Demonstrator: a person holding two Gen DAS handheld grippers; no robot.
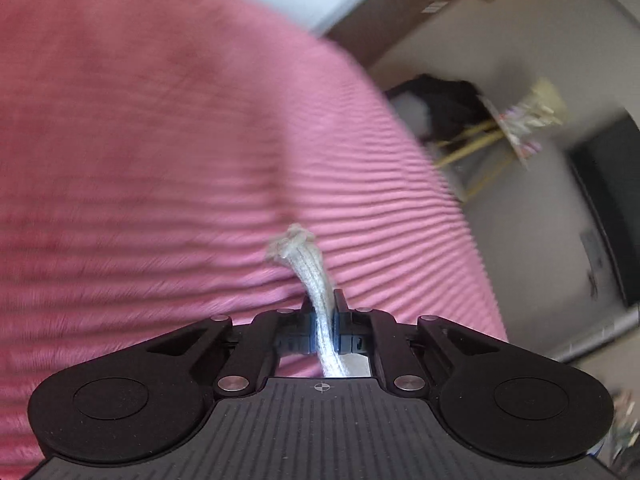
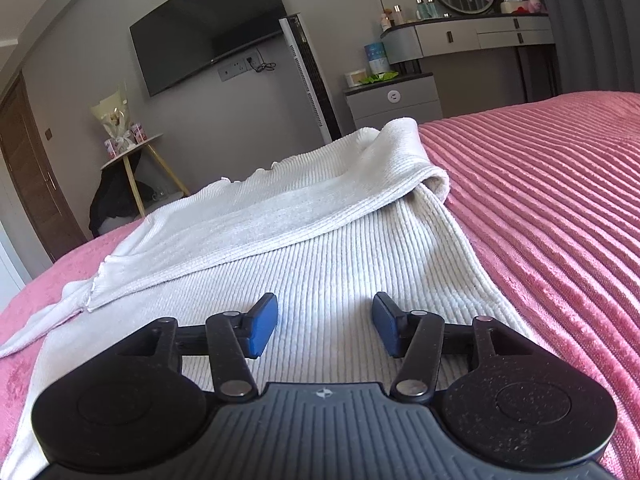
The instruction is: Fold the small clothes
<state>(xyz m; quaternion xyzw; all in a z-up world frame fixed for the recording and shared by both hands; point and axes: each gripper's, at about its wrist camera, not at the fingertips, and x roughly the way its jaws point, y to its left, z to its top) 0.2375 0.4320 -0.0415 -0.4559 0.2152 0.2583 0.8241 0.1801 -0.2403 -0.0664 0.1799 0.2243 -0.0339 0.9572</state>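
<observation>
White ribbed knit garment (image 2: 304, 248) lies half-folded on the pink bed cover (image 2: 552, 208). The left claw (image 1: 323, 312) is clamped on a bunched strip of it; the right claw (image 2: 325, 320) hovers over it, jaws apart. Draw the pinched edge across evenly, keeping it taut.

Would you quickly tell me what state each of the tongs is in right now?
Left tongs: shut on a strip of the white knit garment.
Right tongs: open, empty, over the garment.

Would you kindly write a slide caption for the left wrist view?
Left hand-held gripper shut on a bunched strip of white knit fabric above the pink ribbed bedspread.
</observation>
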